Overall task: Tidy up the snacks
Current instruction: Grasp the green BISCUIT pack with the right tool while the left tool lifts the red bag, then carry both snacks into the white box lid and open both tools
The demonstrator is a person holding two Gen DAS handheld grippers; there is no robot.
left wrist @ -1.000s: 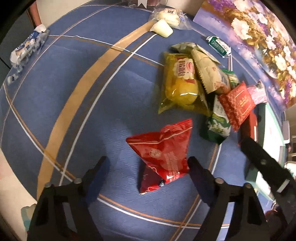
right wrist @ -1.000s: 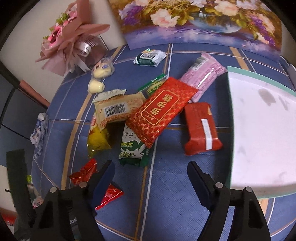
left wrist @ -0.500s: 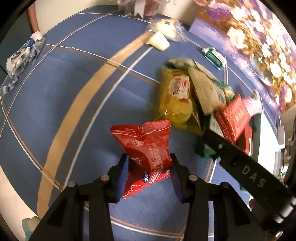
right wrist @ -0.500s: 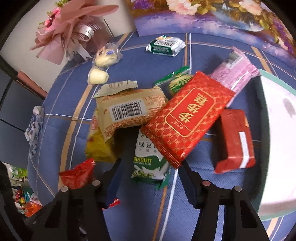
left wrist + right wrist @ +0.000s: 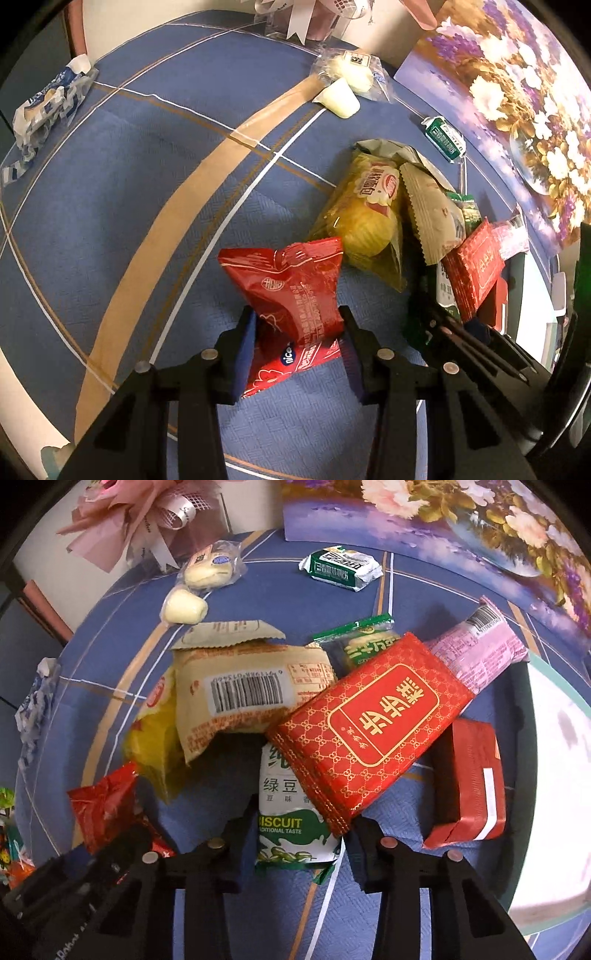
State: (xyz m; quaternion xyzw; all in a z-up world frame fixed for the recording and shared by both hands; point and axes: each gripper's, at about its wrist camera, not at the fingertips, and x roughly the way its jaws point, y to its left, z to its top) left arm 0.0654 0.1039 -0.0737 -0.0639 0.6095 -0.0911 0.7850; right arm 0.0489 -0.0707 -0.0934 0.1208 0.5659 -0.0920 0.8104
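My left gripper [image 5: 297, 332] is shut on a red crinkly snack bag [image 5: 291, 291] and holds it up off the blue tablecloth. The same bag shows at the lower left of the right wrist view [image 5: 103, 805]. My right gripper [image 5: 299, 834] has its fingers on both sides of a green and white biscuit pack [image 5: 291, 819], which lies partly under a red patterned pack [image 5: 373, 727]. Whether the pads press the biscuit pack I cannot tell. A beige pack [image 5: 243, 690] and a yellow bag [image 5: 365, 218] lie in the same pile.
A white tray [image 5: 554, 812] with a teal rim sits at the right. A red box [image 5: 472, 782], a pink pack [image 5: 480, 653], a small green pack [image 5: 340, 566] and white sweets [image 5: 184, 607] lie around. A bouquet [image 5: 147, 513] and flower picture [image 5: 461, 513] stand behind.
My left gripper closed on the red bag and raised it. My right gripper moved forward to the pile and narrowed around the biscuit pack.
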